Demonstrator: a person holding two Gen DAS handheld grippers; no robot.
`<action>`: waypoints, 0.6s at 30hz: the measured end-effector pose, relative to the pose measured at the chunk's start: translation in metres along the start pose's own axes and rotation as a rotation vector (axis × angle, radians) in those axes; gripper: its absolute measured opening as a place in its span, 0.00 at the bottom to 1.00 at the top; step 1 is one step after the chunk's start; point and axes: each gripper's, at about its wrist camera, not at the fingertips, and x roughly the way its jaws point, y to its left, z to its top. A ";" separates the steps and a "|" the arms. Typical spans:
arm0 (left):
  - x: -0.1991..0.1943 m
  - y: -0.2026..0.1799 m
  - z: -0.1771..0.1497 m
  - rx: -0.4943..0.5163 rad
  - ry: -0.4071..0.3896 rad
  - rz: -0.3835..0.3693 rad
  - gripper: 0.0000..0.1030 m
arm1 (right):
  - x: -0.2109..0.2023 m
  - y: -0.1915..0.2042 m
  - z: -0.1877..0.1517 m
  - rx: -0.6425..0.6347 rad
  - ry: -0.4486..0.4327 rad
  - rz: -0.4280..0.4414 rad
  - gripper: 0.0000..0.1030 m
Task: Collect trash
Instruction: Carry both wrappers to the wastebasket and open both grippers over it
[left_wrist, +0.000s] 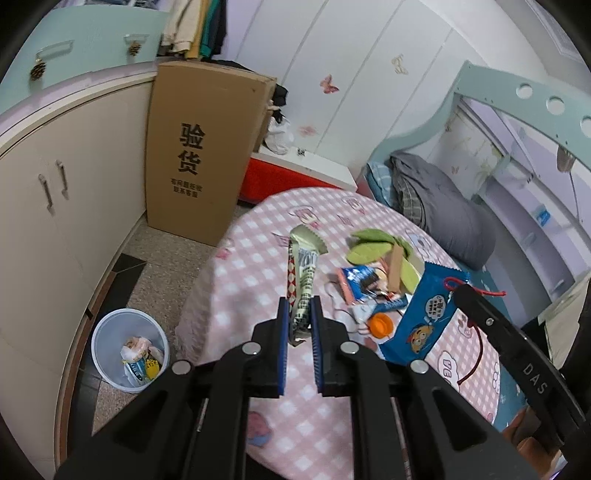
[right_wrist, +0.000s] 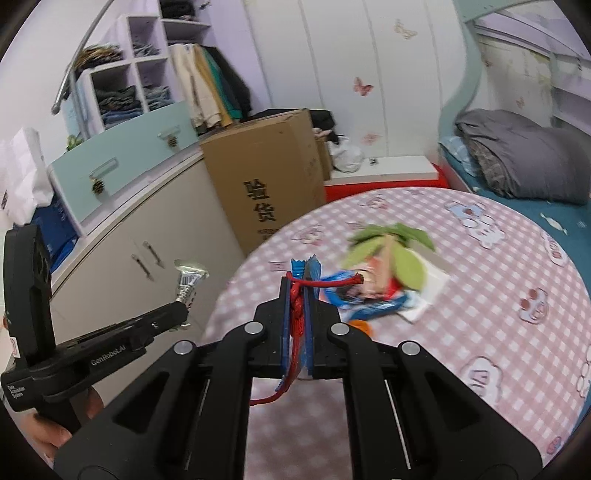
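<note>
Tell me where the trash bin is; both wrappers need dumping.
In the left wrist view, the trash bin stands on the floor at lower left, between the cabinet and the table.

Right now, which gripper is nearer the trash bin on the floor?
Left. The left gripper, shut on a wrapper, hangs at the table edge, on the bin side. The right gripper, shut on a blue bag, is further over the table.

green leaf toy (right_wrist: 391, 251) motion-blurred, bin (left_wrist: 130, 350) contents too small to identify

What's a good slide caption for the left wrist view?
Left gripper lifts a silver wrapper above the checked table.
</note>
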 end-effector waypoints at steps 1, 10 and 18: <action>-0.003 0.008 0.002 -0.011 -0.008 0.005 0.10 | 0.004 0.007 0.000 -0.007 0.003 0.010 0.06; -0.021 0.100 0.006 -0.127 -0.049 0.101 0.10 | 0.064 0.092 -0.002 -0.076 0.074 0.146 0.06; -0.013 0.208 -0.003 -0.263 -0.033 0.224 0.10 | 0.152 0.179 -0.033 -0.165 0.219 0.246 0.06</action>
